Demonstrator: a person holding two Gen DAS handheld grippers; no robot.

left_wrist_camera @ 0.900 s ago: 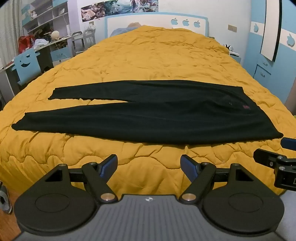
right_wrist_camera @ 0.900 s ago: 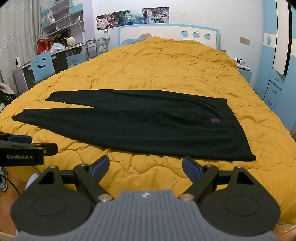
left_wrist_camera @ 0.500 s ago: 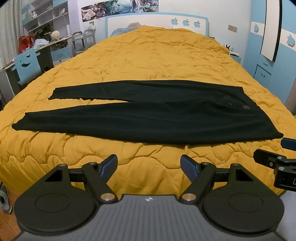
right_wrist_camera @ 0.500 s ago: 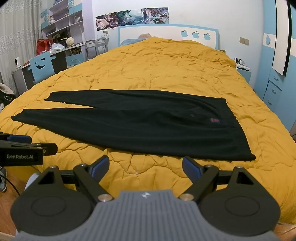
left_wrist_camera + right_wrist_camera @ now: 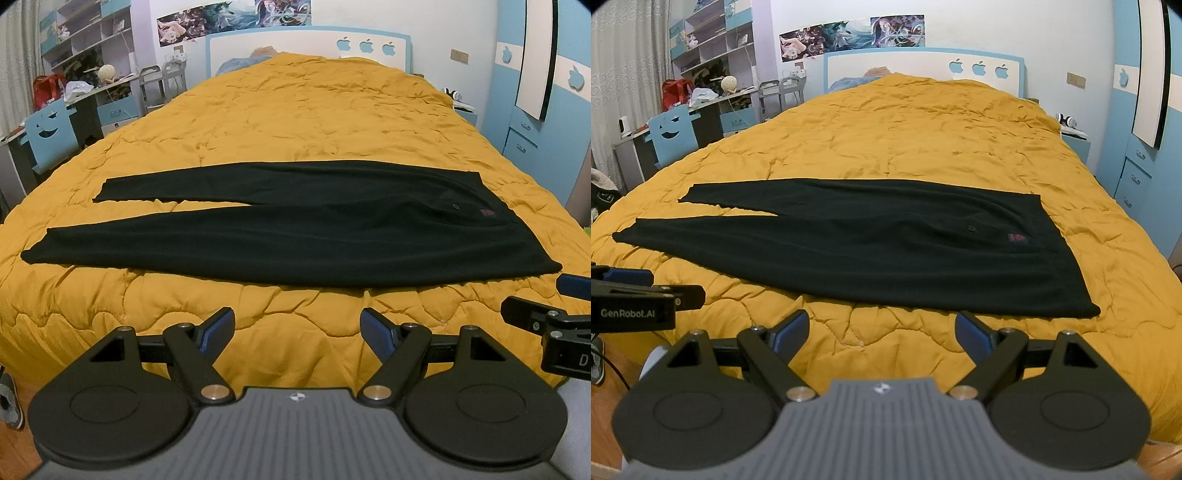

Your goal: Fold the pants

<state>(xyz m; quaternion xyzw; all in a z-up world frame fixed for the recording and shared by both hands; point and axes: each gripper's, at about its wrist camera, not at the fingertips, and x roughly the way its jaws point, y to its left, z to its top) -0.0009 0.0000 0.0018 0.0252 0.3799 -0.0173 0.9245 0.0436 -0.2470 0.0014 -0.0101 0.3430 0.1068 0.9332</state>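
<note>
Black pants (image 5: 295, 229) (image 5: 871, 251) lie flat across a yellow quilted bed (image 5: 303, 110) (image 5: 908, 129), waist at the right, both legs running left with a small gap between the cuffs. My left gripper (image 5: 297, 330) hovers open over the quilt's near edge, short of the pants, with nothing between its blue pads. My right gripper (image 5: 882, 332) is also open and empty, just in front of the pants' near edge by the waist. In each wrist view the other gripper pokes in from the side.
A headboard (image 5: 923, 66) with apple cutouts stands at the far end. A desk with a blue chair (image 5: 670, 134) and shelves is on the left, blue drawers (image 5: 1137, 173) on the right. Wooden floor (image 5: 14, 443) shows below the bed's near edge.
</note>
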